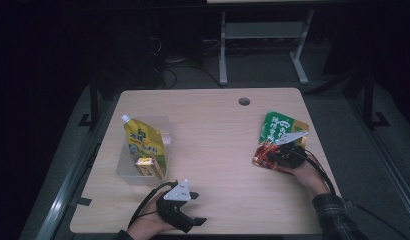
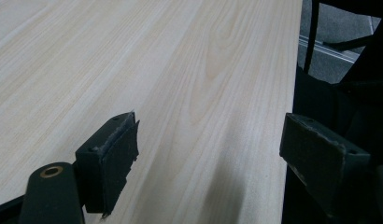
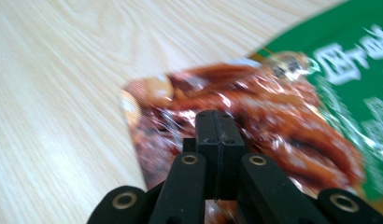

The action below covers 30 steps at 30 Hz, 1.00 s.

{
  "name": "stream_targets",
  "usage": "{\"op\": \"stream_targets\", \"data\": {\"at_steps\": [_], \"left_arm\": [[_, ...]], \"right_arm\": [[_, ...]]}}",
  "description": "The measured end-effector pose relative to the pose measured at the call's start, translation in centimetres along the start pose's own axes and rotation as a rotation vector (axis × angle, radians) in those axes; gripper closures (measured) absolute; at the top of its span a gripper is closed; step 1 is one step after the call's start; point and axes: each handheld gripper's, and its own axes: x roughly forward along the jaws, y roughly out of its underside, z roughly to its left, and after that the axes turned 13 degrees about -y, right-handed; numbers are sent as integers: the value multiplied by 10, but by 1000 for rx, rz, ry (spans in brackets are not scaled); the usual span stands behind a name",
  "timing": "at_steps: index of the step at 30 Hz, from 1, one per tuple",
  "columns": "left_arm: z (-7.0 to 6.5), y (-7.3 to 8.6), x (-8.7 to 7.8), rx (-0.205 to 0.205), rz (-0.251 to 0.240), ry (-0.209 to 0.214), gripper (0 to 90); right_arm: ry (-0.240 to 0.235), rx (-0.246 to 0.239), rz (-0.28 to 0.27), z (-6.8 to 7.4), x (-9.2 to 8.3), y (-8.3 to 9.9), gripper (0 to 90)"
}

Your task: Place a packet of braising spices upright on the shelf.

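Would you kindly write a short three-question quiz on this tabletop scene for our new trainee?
1. True or false: the left gripper has its jaws apart over bare table.
2. Which item does the right gripper meet: A) the yellow spouted pouch, B) the green-and-red snack packet?
3. What holds the yellow pouch?

Key: 1 true; 2 B; 3 the clear plastic bin, with a small yellow box.

High view above the near edge, looking forward and down on the whole table (image 1: 218, 130), left gripper view low along bare tabletop toward its edge, right gripper view close over the snack bag (image 3: 273, 107), also seen from above
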Motion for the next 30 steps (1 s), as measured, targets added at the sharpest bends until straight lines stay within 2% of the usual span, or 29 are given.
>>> {"op": "stream_targets", "data": {"at_steps": [6,9,11,15,17,20,25,27,30], "left_arm": [[0,0,0,-4,-2,1,187],[0,0,0,-9,-6,2,187],[1,0,0,-8,-8,2,187],[2,0,0,-14,-9,5,187],[3,0,0,-17,-12,5,187],[4,0,0,-20,-9,8,187],[4,-1,-1,-31,-14,6,187],[5,-1,-1,-31,-16,1,187],[5,-2,-2,-25,-20,-1,187]], "right_arm": [[-2,-25,9,3,5,-6,900],[35,-9,-12,-5,1,-11,900],[62,22,-46,-16,-5,-16,900],[180,62,-48,-41,-12,-26,900],[259,115,-60,-59,-17,-34,900],[330,177,-60,-74,-19,-42,900],[403,271,-102,-97,-19,-53,900],[406,286,-135,-105,-18,-51,900],[414,321,-123,-114,-12,-45,900]]}}
